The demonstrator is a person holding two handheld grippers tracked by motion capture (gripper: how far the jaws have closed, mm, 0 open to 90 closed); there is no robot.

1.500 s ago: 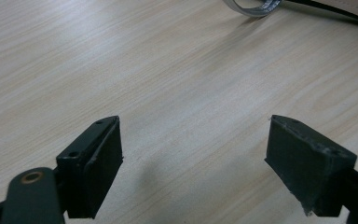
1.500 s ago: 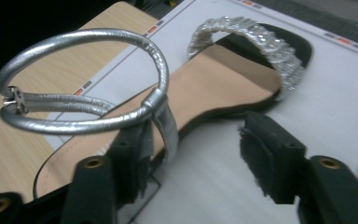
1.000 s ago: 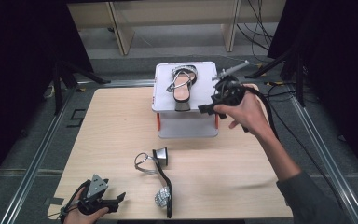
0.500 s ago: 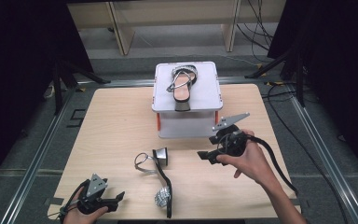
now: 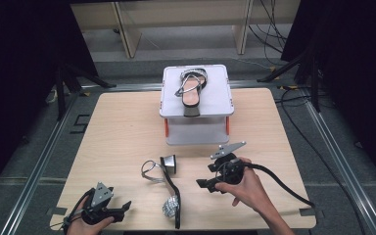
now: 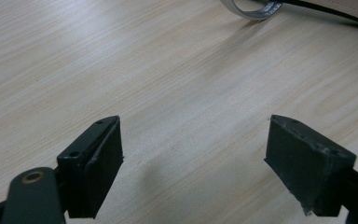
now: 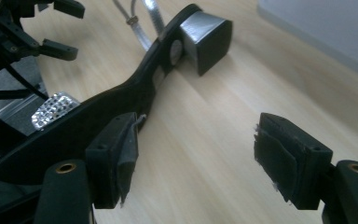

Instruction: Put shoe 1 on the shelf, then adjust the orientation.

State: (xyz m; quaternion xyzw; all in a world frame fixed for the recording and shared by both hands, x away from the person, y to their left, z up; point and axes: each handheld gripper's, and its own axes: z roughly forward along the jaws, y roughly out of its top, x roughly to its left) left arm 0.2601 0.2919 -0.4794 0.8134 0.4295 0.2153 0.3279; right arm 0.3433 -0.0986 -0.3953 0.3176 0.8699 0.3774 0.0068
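At the near left corner of the pale wooden table (image 5: 122,127) the left gripper (image 5: 122,209) rests where it was a second ago, its jaws spread over bare wood. Just right of it, the black block-heeled sandal with silver straps (image 5: 170,188) lies on its side, unmoved. The right gripper (image 5: 204,184) has come down from the white box (image 5: 196,129) bearing the matching sandal (image 5: 192,90); it now sits just right of the lying shoe, jaws wide with nothing between them.

Black block-heeled sandal (image 5: 170,188) with silver straps, on its side, near table's front edge (image 5: 225,226)
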